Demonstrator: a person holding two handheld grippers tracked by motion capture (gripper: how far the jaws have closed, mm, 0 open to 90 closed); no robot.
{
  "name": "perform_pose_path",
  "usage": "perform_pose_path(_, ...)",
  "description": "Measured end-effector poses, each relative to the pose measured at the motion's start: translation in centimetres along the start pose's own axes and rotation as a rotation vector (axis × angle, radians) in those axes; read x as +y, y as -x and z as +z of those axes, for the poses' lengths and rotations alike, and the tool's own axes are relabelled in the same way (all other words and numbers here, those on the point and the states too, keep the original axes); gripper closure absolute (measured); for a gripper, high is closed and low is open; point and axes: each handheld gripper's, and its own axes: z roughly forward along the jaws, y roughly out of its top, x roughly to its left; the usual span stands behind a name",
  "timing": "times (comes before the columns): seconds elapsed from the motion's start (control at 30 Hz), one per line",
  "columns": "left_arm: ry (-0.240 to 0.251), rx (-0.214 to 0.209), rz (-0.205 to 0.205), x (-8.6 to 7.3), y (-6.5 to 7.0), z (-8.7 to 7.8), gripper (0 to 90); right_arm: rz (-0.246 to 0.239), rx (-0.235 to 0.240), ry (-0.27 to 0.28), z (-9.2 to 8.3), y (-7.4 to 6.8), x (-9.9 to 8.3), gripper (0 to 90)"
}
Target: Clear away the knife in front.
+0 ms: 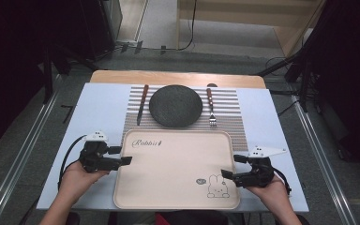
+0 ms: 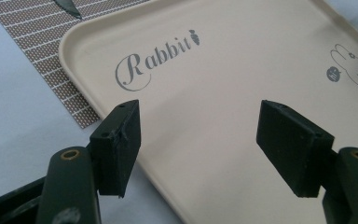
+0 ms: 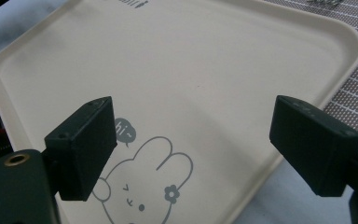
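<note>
Your 2 grippers, left (image 1: 126, 155) and right (image 1: 228, 168), flank the cream tray (image 1: 178, 202), jaws wide, seemingly empty; next, grip its near edges.

Beige rabbit-print tray (image 1: 178, 183), brown-and-white striped placemat (image 1: 229, 110), dark grey plate (image 1: 175, 105)

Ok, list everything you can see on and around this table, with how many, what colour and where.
tray: one, cream, near edge of table, between the tongs
plate: one, black, on the placemat
placemat: one, brown-striped, beyond the tray
knife: one, brown handle, left of the plate
fork: one, brown handle, right of the plate
table: one, pale blue top
left tongs: black, open, at the tray's left edge
right tongs: black, open, at the tray's right edge
hands: two, holding the tongs
</note>
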Motion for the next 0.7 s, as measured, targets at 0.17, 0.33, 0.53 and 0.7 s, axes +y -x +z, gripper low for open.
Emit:
perform_pose_path(0.17, 0.008, 0.002, -0.003, 0.06, -0.03, -0.07, 30.0, -0.007, -0.004, -0.002, 0.03, 0.01, -0.03, 13.8)
perform_pose_path(0.33, 0.006, 0.004, -0.003, 0.09, -0.09, -0.02, 30.0, -0.004, -0.002, -0.011, 0.02, -0.04, -0.09, 13.9)
perform_pose_path(0.53, 0.006, 0.012, -0.003, 0.17, -0.17, 0.06, 30.0, 0.003, -0.004, -0.009, -0.03, 0.03, -0.17, 13.9)
perform_pose_path(0.7, 0.008, 0.018, -0.012, 0.21, -0.34, 0.11, 30.0, 0.004, -0.009, -0.015, -0.07, 0.07, -0.29, 13.9)
